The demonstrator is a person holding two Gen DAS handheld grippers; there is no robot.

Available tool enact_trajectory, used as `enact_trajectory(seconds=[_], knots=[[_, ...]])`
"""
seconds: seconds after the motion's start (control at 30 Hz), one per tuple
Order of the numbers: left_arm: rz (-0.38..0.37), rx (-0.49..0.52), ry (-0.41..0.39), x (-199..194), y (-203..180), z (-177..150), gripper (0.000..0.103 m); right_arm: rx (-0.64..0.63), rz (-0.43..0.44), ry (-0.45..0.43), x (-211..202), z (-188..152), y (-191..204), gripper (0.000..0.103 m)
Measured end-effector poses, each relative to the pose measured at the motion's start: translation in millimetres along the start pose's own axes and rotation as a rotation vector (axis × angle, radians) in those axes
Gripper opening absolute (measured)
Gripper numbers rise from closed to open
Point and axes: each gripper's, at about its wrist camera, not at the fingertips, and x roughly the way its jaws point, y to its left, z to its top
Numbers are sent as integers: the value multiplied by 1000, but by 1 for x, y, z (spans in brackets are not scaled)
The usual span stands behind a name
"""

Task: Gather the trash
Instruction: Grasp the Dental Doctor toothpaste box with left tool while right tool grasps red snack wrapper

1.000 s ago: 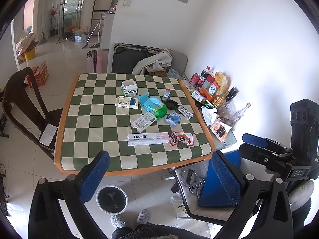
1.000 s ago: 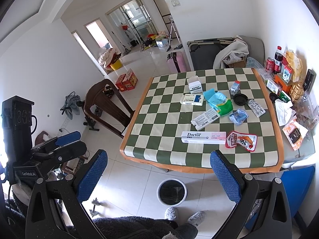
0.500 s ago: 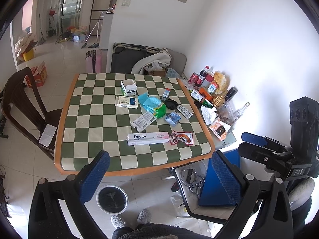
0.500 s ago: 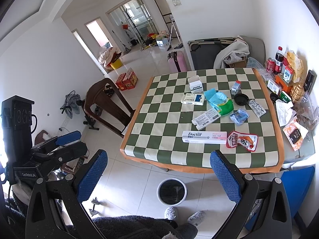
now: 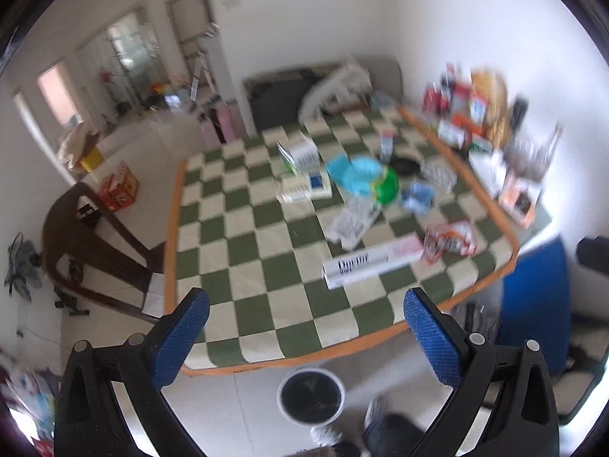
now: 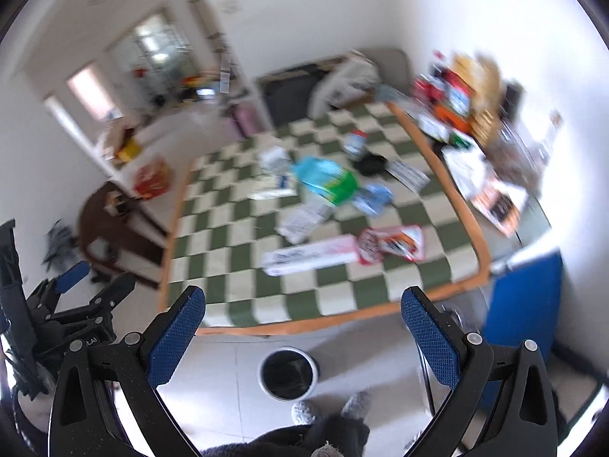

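Trash litter, long white carton [image 5: 371, 262] and red snack wrapper [image 5: 449, 238] nearest, lies on checkered table [image 5: 243, 266]; bin [image 5: 311, 394] on floor below. My left gripper [image 5: 304, 327] and right gripper [image 6: 302, 318] splayed, empty. Views blurred: I risk misjudging reach, sweeping items off edge.

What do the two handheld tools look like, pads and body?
Both match: the left tool and the right tool have black plastic bodies with ribbed triangular finger arms, silver round fasteners and blue textured pads. In the right wrist view the left tool's body carries faint white lettering, too blurred to read. No cables visible.
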Motion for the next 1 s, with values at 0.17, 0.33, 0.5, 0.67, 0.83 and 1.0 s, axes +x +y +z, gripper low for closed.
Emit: enact_trajectory(seconds=[0.17, 0.33, 0.5, 0.67, 0.83, 1.0], knots=[[24, 204, 185, 112, -49, 6, 103, 106, -103, 100, 73, 2, -50, 103], [91, 468, 328, 215, -100, 14, 103, 133, -162, 224, 166, 11, -102, 103], [66, 707, 425, 281, -139, 16, 102, 174, -169, 375, 266, 22, -157, 103], [39, 817, 488, 315, -158, 18, 61, 145, -197, 455, 319, 33, -183, 103], [34, 632, 520, 312, -145, 32, 60, 164, -208, 533, 354, 42, -199, 103], [18, 254, 602, 296, -105, 33, 58, 545, -89, 584, 375, 18, -226, 103]])
